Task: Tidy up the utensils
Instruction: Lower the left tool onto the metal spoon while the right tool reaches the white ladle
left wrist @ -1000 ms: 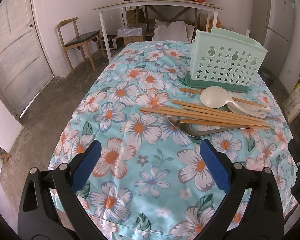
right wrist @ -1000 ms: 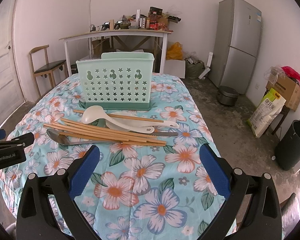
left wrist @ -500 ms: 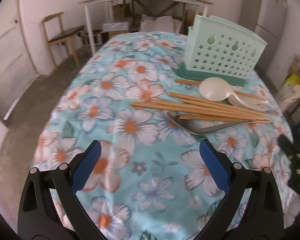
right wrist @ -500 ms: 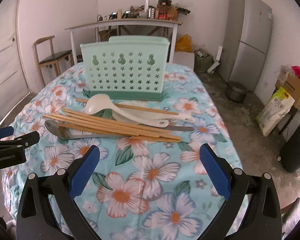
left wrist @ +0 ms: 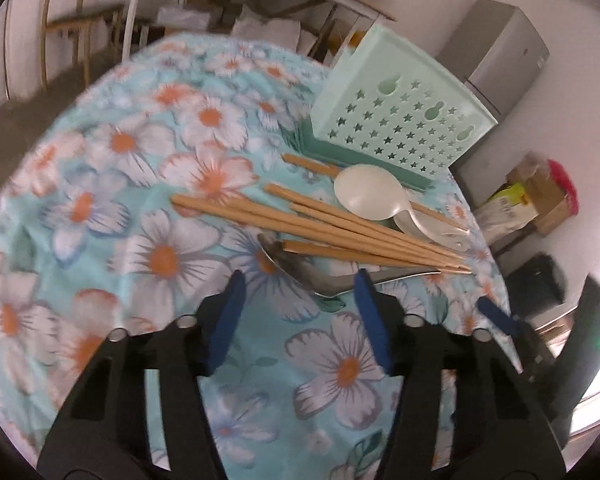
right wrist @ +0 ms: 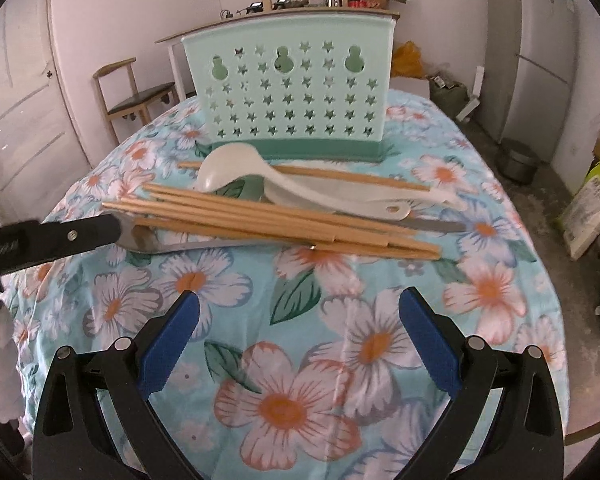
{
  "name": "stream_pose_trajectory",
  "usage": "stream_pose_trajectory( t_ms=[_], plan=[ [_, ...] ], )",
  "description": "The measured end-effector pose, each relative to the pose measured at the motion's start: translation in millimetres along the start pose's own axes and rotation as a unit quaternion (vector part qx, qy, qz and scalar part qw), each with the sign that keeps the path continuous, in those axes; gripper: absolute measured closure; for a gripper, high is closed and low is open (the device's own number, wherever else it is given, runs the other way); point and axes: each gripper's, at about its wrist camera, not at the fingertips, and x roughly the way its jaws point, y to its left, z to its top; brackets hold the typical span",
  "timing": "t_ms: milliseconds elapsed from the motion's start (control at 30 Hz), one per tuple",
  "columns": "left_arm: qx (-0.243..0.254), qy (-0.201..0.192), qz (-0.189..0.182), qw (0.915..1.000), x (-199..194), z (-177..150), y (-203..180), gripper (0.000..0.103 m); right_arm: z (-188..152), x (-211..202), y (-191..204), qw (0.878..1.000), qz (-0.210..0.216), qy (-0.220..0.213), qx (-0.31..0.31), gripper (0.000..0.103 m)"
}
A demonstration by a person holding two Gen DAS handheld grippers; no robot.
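Observation:
A pile of utensils lies on the floral tablecloth [left wrist: 160, 248]: several wooden chopsticks [left wrist: 340, 228] [right wrist: 260, 220], two white plastic spoons [left wrist: 368, 192] [right wrist: 228, 168] and a metal spoon [left wrist: 296, 268] [right wrist: 180, 246] under the chopsticks. Behind them stands a mint-green utensil holder [left wrist: 400, 120] [right wrist: 288, 96] with star holes. My left gripper [left wrist: 298, 282] points down at the metal spoon's bowl, which lies between its fingertips. Its jaws are closing, and the pads do not press on the spoon. My right gripper [right wrist: 300, 304] hangs open over bare cloth in front of the pile.
A wooden chair [right wrist: 128, 92] and a cluttered white table [right wrist: 284, 16] stand at the back. The grey fridge [right wrist: 528, 48], a metal pot [right wrist: 518, 160] and sacks [right wrist: 592, 200] are on the right. The table edge drops off close on both sides.
My left gripper has moved forward and down onto the metal spoon's bowl, tilting downward, and its jaws have narrowed. My right gripper has come closer to the pile, still open.

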Motion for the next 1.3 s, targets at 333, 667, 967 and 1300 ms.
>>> stream_pose_trajectory(
  t_ms=[333, 667, 967, 1300],
  plan=[
    [-0.084, 0.017, -0.006, 0.9963, 21, 8, 23, 0.085, -6, 10, -10, 0.999, 0.034, 0.021, 0.031, 0.006],
    [-0.063, 0.016, 0.001, 0.9979, -2, 2, 37, 0.094, -7, 3, -17, 0.998, 0.051, 0.045, 0.011, 0.006],
    [-0.021, -0.003, 0.020, 0.9996, -23, -8, 51, 0.094, 39, -47, -6, 0.990, -0.019, -0.066, -0.122, 0.035],
    [-0.008, -0.033, 0.002, 0.9994, -20, -15, 57, 0.092, 65, 9, 56, 0.923, -0.079, -0.053, -0.372, 0.060]
  ],
)
